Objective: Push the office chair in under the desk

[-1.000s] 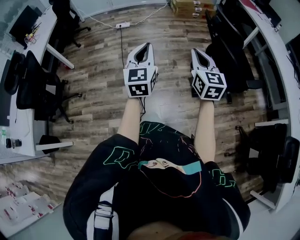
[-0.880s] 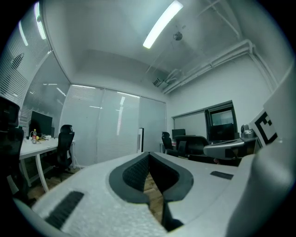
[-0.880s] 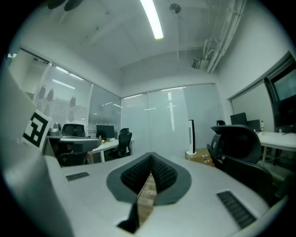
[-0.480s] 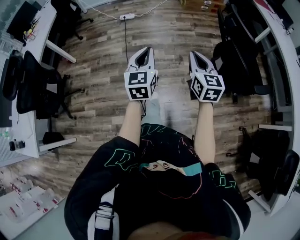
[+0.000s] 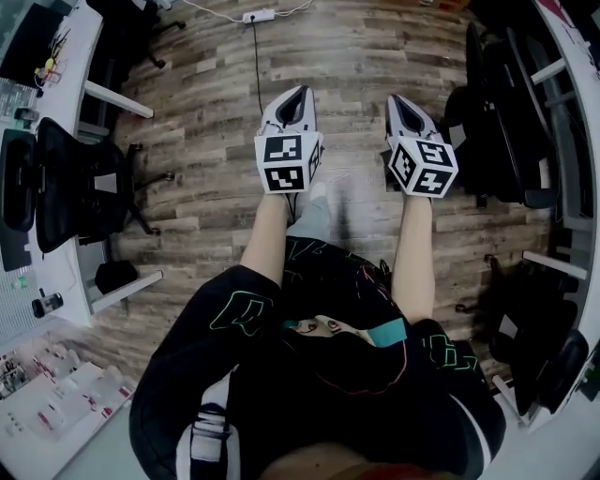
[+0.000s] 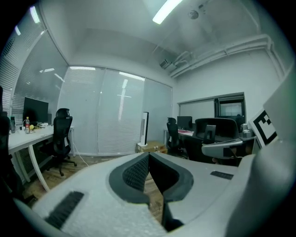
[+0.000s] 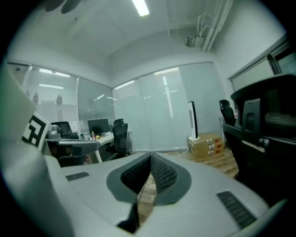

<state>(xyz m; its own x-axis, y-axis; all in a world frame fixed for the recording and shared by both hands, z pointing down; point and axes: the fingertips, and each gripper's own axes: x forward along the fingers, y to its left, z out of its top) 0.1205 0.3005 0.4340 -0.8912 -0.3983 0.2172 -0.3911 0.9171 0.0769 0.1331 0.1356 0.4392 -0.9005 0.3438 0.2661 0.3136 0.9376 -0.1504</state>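
Observation:
My left gripper [image 5: 299, 91] and right gripper [image 5: 395, 98] are held out side by side over the wooden floor, both shut with nothing between the jaws. They touch no chair. A black office chair [image 5: 80, 192] stands at the white desk [image 5: 58, 272] on the left. Another black office chair [image 5: 497, 112] stands by the desk [image 5: 574, 89] on the right, close to my right gripper. In the left gripper view the shut jaws [image 6: 148, 154] point down the room; the right gripper view shows its jaws [image 7: 151, 156] likewise shut.
A white power strip [image 5: 258, 16] and its cable lie on the floor ahead. More black chairs stand at the lower right [image 5: 539, 323] and far left [image 6: 61, 134]. Cardboard boxes [image 7: 206, 143] sit by the glass wall. A wooden aisle runs between the two desk rows.
The whole view has slid forward along the aisle: the left chair and desk sit lower in frame, and the power strip is nearer the top edge. Both grippers stay shut and level.

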